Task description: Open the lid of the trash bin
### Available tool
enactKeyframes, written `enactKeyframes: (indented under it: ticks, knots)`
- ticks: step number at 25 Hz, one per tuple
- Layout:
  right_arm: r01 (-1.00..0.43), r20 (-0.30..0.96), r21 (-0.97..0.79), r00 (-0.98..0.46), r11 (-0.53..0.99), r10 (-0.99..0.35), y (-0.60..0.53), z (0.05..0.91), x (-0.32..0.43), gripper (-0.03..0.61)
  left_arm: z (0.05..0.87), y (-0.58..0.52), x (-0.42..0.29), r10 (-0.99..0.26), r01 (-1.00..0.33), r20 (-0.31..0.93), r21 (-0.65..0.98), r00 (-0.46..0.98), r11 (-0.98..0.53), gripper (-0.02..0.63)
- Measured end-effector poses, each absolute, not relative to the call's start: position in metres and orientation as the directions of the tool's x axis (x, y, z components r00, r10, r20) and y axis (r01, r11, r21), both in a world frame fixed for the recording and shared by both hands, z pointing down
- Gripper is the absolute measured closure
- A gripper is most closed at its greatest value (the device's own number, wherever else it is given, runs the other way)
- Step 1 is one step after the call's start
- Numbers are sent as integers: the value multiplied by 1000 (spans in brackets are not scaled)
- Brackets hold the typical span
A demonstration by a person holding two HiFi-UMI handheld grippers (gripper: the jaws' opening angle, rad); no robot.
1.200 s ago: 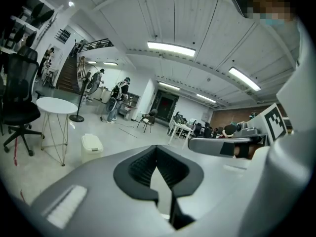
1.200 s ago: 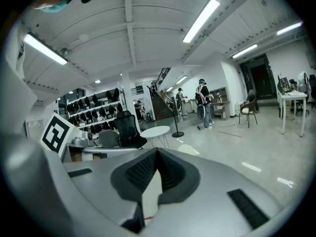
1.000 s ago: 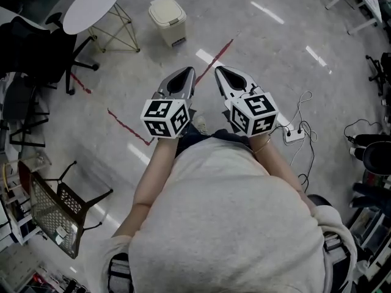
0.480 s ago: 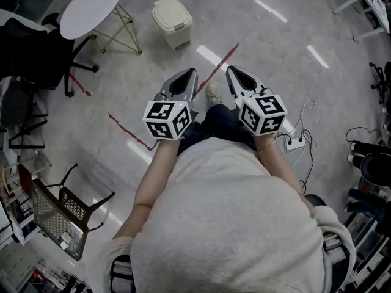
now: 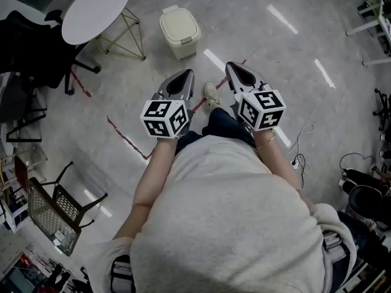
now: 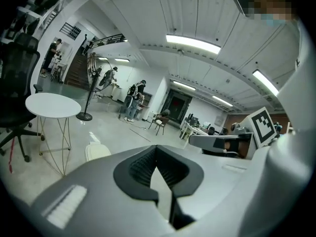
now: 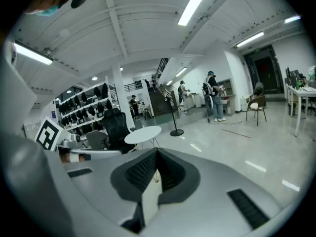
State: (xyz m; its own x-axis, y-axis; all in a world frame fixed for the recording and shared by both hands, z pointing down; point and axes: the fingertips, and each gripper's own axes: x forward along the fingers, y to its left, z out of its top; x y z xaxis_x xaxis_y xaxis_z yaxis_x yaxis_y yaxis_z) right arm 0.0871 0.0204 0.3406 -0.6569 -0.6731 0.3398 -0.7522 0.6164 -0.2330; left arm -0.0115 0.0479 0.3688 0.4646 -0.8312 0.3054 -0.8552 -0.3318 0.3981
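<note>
**Trash bin [image 5: 180, 34] on the floor, lid [image 5: 179, 24] down; both tongs closed, empty**

Head view: the one bin stands ahead of the person, well apart from the left tongs [image 5: 188, 73] and right tongs [image 5: 231, 67], which are held side by side above a shoe [image 5: 211, 94]. Bare floor with red tape [image 5: 125, 138] lies between. One round white tabletop [image 5: 95, 11] stands just left of the bin. Two chairs are further left: an office chair [image 5: 27, 41] and a mesh chair [image 5: 52, 215].

Left gripper view: the left tongs [image 6: 156, 148] have their tips touching, with nothing between them. Beyond are the bin [image 6: 97, 151] and the tabletop [image 6: 52, 105].

Right gripper view: the right tongs [image 7: 157, 152] are likewise closed on nothing. The tabletop [image 7: 143, 134] shows here, but the bin does not.
</note>
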Motion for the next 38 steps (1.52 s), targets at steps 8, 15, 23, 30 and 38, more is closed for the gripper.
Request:
enactKeyframes:
  ticks: [8,15,23,30,38]
  knots:
    - [-628,343,-269,-771,730,-537,-106,343,60,571,362,-66,-38,-900,-913,309,363,306,-186,604]
    - [-524,357,-276,-834,806,-420,-173,343,37,571,370,-122,-52,-908,-924,355,374,221,-78,604]
    - [-500,409,-333,-841,800,-355,-200,376,26,571,399,-137,-58,-874,-912,443,411,200,0,604]
    - [-493,469,-340,-827,801,-310,-210,404,12,571,426,-151,-65,-835,-891,500,452,229,27,604]
    - [-533,520,-328,-791,780,-322,-225,420,6,571,444,-158,-59,-778,-875,543,483,316,-18,604]
